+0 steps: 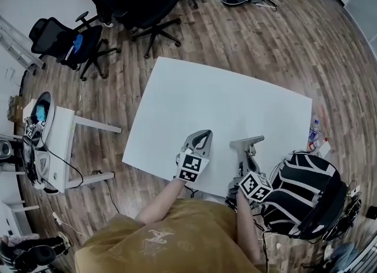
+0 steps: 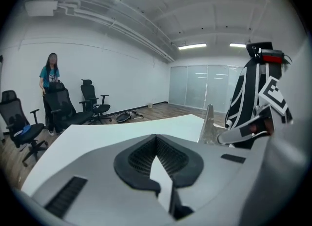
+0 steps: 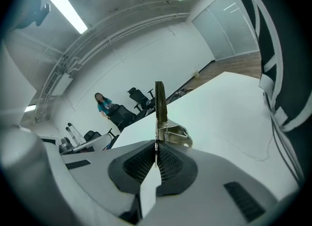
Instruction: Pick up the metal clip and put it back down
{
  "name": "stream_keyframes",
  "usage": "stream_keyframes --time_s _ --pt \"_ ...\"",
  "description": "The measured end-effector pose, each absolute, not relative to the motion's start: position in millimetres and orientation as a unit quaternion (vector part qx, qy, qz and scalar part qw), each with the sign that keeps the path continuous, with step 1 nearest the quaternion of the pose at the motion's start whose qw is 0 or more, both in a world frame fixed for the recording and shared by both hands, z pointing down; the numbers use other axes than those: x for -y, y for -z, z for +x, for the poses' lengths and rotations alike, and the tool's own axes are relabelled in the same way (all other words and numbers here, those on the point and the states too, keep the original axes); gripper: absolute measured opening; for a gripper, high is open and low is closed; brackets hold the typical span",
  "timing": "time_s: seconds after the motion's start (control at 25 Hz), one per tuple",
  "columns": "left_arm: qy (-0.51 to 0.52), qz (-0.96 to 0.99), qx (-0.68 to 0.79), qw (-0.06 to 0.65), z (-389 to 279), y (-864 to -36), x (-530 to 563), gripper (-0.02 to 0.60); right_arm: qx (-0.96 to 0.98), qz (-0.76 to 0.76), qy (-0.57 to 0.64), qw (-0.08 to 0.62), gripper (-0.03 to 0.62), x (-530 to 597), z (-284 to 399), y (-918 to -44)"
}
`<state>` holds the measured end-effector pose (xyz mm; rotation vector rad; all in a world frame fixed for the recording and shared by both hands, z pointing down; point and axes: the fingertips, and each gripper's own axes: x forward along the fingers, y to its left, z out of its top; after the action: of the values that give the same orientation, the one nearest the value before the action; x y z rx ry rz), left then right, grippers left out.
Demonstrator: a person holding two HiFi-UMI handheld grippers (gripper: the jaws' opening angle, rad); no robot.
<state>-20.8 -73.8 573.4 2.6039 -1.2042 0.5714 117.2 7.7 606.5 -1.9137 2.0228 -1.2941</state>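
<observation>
To put the metal clip (image 3: 168, 133) down well, lower it slowly until it rests on the counter (image 1: 224, 101) by its near edge, then let go. The right hand-held gripper (image 3: 156, 148) pinches the clip, which sticks out past its tips. The left hand-held gripper (image 2: 156, 147) is pressed together, holding nothing.

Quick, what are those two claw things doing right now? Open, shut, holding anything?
Left gripper: jaws shut, empty.
Right gripper: jaws shut on the shiny silver metal clip.
</observation>
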Motion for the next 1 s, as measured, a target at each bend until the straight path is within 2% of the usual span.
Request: stream_keyframes --time_s 0.36,0.72,1.0 --pt "-0.232 0.881 0.396 0.118 -17 -613 61 0.006 -0.63 -0.599 0.491 0.059 0.008 -15 114 -636" --pt "-0.265 0.876 0.381 0.128 -18 -639 54 0.005 -0.553 -0.537 0.612 0.175 0.008 -11 112 -663" --pt "-0.266 0.875 0.381 0.137 -14 -645 55 0.005 -0.496 -0.514 0.664 0.22 0.009 -13 117 -683"
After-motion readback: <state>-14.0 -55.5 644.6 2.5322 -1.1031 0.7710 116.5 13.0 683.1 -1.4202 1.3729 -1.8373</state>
